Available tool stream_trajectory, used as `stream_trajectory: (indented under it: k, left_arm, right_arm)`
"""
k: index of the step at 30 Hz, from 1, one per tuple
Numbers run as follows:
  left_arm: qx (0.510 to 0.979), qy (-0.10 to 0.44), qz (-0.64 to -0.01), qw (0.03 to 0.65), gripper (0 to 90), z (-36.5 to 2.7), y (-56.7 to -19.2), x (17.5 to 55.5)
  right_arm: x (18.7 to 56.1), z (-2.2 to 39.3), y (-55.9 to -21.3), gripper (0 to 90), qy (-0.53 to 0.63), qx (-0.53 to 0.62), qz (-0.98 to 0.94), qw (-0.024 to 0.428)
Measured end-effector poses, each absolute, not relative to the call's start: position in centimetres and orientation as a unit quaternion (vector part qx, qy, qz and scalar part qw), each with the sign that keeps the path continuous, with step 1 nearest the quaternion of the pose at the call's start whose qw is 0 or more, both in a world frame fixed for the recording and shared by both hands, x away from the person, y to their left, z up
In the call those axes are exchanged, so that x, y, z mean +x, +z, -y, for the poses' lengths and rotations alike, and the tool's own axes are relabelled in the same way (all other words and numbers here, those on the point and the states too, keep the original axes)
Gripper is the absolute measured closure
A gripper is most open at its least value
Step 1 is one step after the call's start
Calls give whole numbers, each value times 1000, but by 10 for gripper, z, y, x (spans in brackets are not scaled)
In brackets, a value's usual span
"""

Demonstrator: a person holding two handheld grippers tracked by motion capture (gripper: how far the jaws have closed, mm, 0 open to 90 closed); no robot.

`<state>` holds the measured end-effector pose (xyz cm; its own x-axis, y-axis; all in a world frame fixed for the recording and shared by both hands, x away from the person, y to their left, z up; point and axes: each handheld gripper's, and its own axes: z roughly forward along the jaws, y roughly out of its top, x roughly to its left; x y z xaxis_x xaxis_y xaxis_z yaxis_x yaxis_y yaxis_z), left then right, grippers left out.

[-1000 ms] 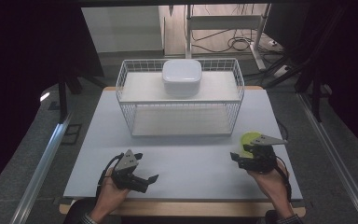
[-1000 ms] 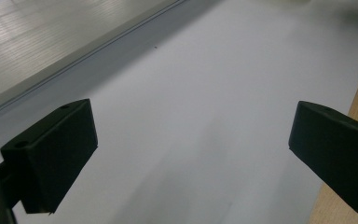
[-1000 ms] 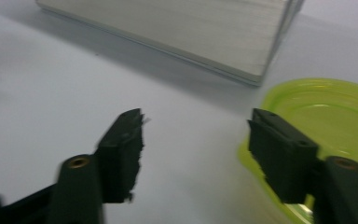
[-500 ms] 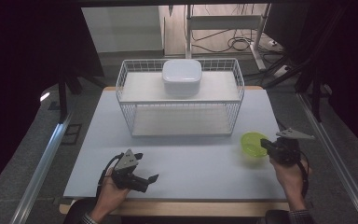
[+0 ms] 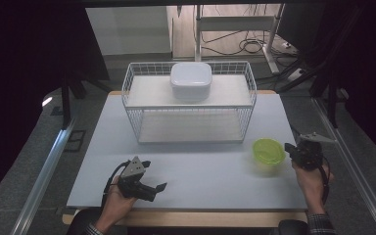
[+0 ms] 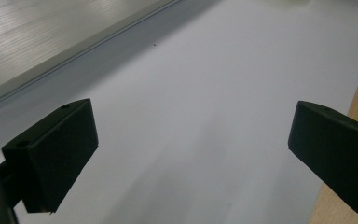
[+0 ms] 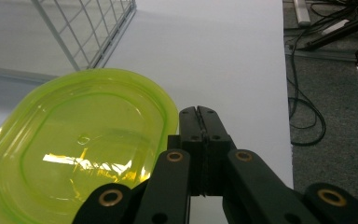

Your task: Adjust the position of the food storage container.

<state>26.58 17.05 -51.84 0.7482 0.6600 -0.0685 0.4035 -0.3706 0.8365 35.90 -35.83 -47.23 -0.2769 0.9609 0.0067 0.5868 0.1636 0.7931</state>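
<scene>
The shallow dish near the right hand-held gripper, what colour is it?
The dish is translucent yellow-green, clearest in the right gripper view.

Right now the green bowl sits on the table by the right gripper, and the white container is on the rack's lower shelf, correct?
Not quite. The white container sits on top of the wire rack, not its lower shelf, as the high view shows. The green bowl is on the table by the right gripper.

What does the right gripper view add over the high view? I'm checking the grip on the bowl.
Right gripper view: the right tool is shut, jaws pressed together beside the green bowl's rim, not visibly around it. High view: the left tool, and the white container on the wire rack. Both: bowl, rack mesh, white table.
</scene>
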Motion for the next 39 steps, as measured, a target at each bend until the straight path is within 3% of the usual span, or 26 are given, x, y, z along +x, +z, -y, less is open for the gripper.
stream_trajectory:
  k: [13, 39]
  left_arm:
    - [818, 140, -325, 454, 16, -169, -519, 266]
    - [823, 137, -321, 447, 18, -167, -520, 265]
  right_arm:
    - [361, 347, -479, 897, 339, 540, -727, 256]
    - [346, 279, -484, 896, 357, 485, -779, 176]
